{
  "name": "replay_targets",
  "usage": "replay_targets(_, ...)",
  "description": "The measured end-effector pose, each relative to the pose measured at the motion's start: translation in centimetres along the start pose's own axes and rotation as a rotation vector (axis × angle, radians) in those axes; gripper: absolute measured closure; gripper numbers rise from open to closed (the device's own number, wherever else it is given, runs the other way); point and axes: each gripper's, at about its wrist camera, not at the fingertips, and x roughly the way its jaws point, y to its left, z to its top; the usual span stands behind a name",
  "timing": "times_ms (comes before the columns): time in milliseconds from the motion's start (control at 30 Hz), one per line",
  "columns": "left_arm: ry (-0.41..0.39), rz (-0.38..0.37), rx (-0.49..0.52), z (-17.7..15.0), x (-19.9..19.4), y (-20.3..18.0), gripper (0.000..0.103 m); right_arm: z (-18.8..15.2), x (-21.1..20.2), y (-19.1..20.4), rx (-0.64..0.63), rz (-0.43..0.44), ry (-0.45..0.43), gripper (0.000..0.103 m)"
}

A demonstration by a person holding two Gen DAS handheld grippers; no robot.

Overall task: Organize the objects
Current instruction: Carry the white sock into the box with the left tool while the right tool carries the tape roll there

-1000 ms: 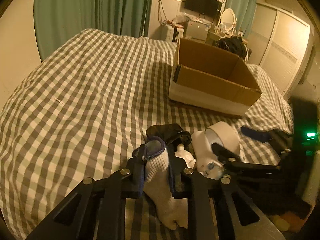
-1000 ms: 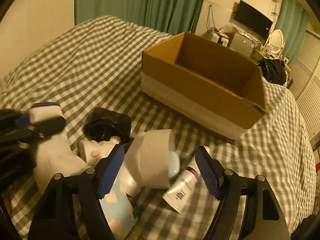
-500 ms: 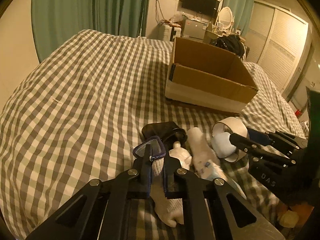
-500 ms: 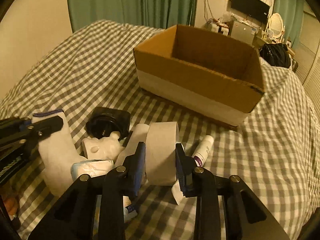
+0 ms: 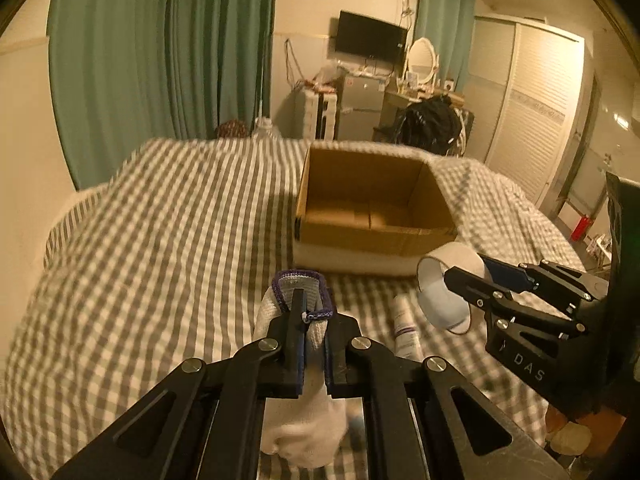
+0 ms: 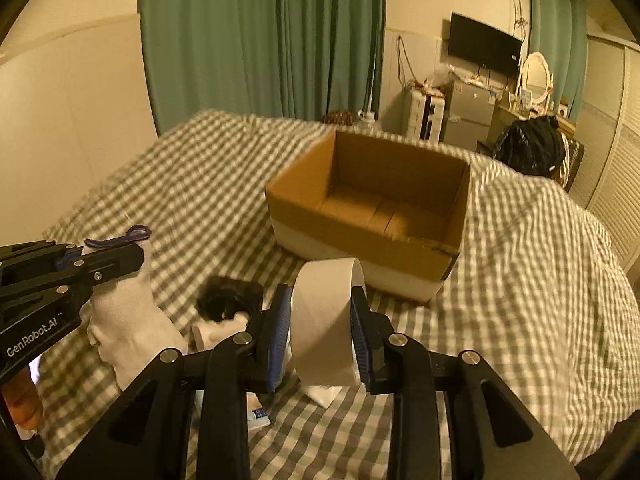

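While the cardboard box (image 6: 372,216) stands open on the checked bed cover (image 5: 160,240), the left gripper (image 5: 306,320) is pinched tight on the cuff of a white sock (image 5: 300,428), whose long axis hangs down below the fingers with the cuff on top. The right gripper (image 6: 320,320), its jaws having just been closing, clamps a roll of white tape (image 6: 326,320) across its flat sides. The roll stands on edge above the cover, its hole facing sideways toward the pads.

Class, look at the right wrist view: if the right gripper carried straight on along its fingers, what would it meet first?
Probably the cardboard box. The right gripper, shut on the tape roll, aims at the box's near wall, with only checked bedcover between. Depth is uncertain; it might pass over the rim.
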Motion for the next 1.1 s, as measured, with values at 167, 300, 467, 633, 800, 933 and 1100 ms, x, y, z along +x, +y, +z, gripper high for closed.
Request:
replay_targets(167,-0.054,0.0,0.035,3.4,-1.3,-1.2,0.096,2.3,-2.4,-0.3,-0.007,0.004,-0.065,0.075)
replay_targets(300,-0.101,0.035,0.098,7.0,-1.4,-2.9,0.096,4.9,-4.0,-0.5,-0.039,-0.023,-0.124,0.075)
replay_targets(467,-0.144,0.038,0.122,11.3,0.0,-4.1,0.096,8.5,-4.9,-1.2,-0.065,-0.052,-0.196,0.075)
replay_targets(633,-0.144,0.012,0.103,15.2,3.7,-4.4,0.096,12.1,-4.2,-3.1,-0.058,-0.058,-0.229,0.075)
replay_targets(800,-0.122,-0.001,0.089,17.8,8.4,-4.7,0.096,14.6,-1.0,-5.7,-0.021,-0.044,-0.211,0.075)
replay_targets(933,-0.094,0.006,0.102,18.5,12.5,-4.9,0.096,15.7,3.1,-7.9,0.026,-0.017,-0.167,0.075)
replay_targets(1100,-0.033,0.0,0.108,18.1,17.8,-5.1,0.096,15.6,8.6,-10.6,0.079,0.008,-0.101,0.075)
